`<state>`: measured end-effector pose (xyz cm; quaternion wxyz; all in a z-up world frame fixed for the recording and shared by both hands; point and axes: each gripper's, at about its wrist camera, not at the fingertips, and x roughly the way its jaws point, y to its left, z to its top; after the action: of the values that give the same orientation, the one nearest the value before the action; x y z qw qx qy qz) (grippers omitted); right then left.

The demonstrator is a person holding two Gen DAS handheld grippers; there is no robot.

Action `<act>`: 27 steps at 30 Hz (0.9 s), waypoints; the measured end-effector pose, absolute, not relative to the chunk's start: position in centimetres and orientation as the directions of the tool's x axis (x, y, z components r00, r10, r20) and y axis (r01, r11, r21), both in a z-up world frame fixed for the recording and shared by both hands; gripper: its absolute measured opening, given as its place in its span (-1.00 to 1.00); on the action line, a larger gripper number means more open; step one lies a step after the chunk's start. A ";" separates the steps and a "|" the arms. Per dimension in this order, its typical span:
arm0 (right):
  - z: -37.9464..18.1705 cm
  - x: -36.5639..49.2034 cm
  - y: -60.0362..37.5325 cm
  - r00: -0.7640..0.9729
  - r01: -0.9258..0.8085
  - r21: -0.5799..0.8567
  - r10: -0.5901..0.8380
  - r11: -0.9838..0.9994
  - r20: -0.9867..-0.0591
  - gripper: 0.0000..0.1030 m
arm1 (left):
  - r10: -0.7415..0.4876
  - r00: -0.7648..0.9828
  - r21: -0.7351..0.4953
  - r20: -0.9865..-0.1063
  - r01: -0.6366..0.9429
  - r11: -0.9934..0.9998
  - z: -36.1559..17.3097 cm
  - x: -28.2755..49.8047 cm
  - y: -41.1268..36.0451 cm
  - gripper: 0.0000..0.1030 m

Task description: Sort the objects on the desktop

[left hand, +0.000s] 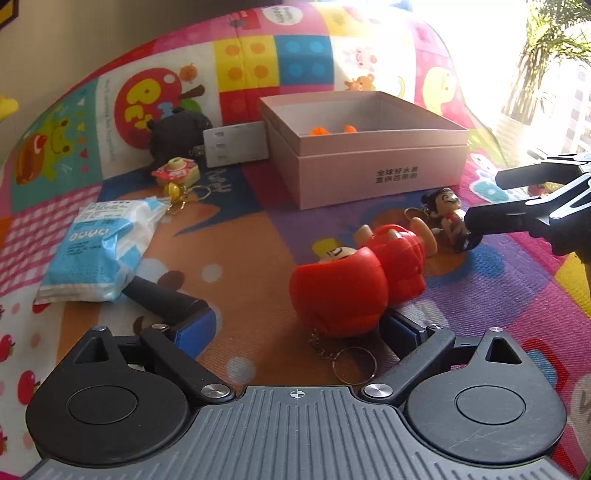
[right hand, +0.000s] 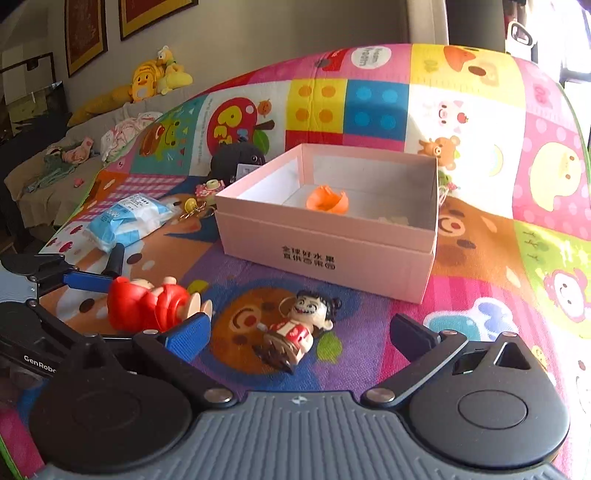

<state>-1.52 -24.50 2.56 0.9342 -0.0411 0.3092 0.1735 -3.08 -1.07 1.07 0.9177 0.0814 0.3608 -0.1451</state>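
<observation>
so the count: two figure keychains, red one [left hand: 354, 280] and dark-haired one [right hand: 299, 325], one camera keychain [left hand: 177, 173], one tissue pack [left hand: 99, 243], one black plush [left hand: 177, 136], one pink box [left hand: 369, 147], one orange thing [right hand: 327, 199] inside it.

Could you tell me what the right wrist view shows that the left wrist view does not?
Only the right wrist view shows the yellow plush toys on the sofa and the framed pictures. Only the left wrist view shows the red figure's key ring and the plant by the window. Both show the pink box, the red figure, the dark-haired figure keychain and the blue packet.
</observation>
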 end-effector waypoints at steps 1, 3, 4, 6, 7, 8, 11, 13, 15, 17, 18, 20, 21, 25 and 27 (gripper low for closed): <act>2.6 -1.3 -23.8 0.762 -0.341 -0.003 0.274 0.940 -0.587 1.00 | -0.203 0.698 0.043 -0.686 0.318 0.947 1.1 -2.9 -0.8 0.93; 2.4 -0.8 -22.4 0.779 -0.339 -0.064 0.242 0.939 -0.578 1.00 | -0.191 0.702 0.048 -0.686 0.306 0.951 1.0 -2.6 -0.4 0.93; 2.3 -0.7 -21.8 0.783 -0.347 -0.083 0.240 0.934 -0.575 1.00 | -0.178 0.706 0.059 -0.685 0.297 0.953 1.0 -2.4 -0.2 0.93; 2.1 -0.9 -20.4 0.780 -0.382 -0.108 0.257 0.918 -0.571 1.00 | -0.152 0.716 0.079 -0.681 0.278 0.957 1.0 -1.9 0.3 0.93; 2.1 -1.2 -19.8 0.773 -0.407 -0.110 0.278 0.907 -0.570 1.00 | -0.131 0.722 0.093 -0.679 0.261 0.961 1.1 -1.7 0.6 0.93; 2.1 -1.8 -19.1 0.764 -0.440 -0.113 0.305 0.891 -0.569 1.00 | -0.102 0.732 0.112 -0.673 0.238 0.965 1.2 -1.4 0.9 0.93; 2.1 -3.9 -17.4 0.733 -0.554 -0.159 0.388 0.817 -0.559 1.00 | -0.045 0.748 0.138 -0.662 0.181 0.974 1.9 -0.8 2.2 0.94; 2.0 -5.1 -17.0 0.727 -0.590 -0.200 0.407 0.782 -0.553 1.00 | -0.035 0.756 0.136 -0.654 0.162 0.977 2.5 -0.9 3.1 0.94; 2.1 -5.6 -17.5 0.732 -0.585 -0.212 0.398 0.783 -0.553 1.00 | -0.042 0.767 0.121 -0.640 0.155 0.980 3.1 -1.2 3.6 0.94; 2.2 -5.6 -18.7 0.741 -0.555 -0.201 0.370 0.807 -0.561 1.00 | -0.081 0.771 0.082 -0.632 0.170 0.982 3.7 -1.6 3.7 0.95; 2.2 -5.4 -19.5 0.748 -0.530 -0.193 0.348 0.826 -0.565 1.00 | -0.116 0.769 0.053 -0.629 0.191 0.980 4.0 -1.8 3.5 0.95; 2.2 -4.9 -21.2 0.764 -0.470 -0.175 0.299 0.865 -0.572 1.00 | -0.178 0.761 0.020 -0.624 0.243 0.970 4.2 -2.3 2.4 0.96; 2.1 -4.6 -22.2 0.768 -0.436 -0.157 0.275 0.886 -0.579 1.00 | -0.204 0.759 0.016 -0.619 0.272 0.962 4.3 -2.6 1.6 0.96; 1.7 -3.4 -25.4 0.748 -0.328 -0.043 0.231 0.944 -0.623 1.00 | -0.306 0.731 -0.008 -0.610 0.380 0.925 4.1 -3.3 -1.6 0.97; 1.0 -2.9 -26.2 0.728 -0.295 0.000 0.225 0.955 -0.648 1.00 | -0.329 0.710 -0.008 -0.622 0.415 0.910 3.4 -3.5 -3.2 0.97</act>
<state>-2.93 -26.20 0.96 0.9280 -0.0513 0.3414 0.1403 -3.49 -3.16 3.44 0.9223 0.0661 0.3229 -0.2017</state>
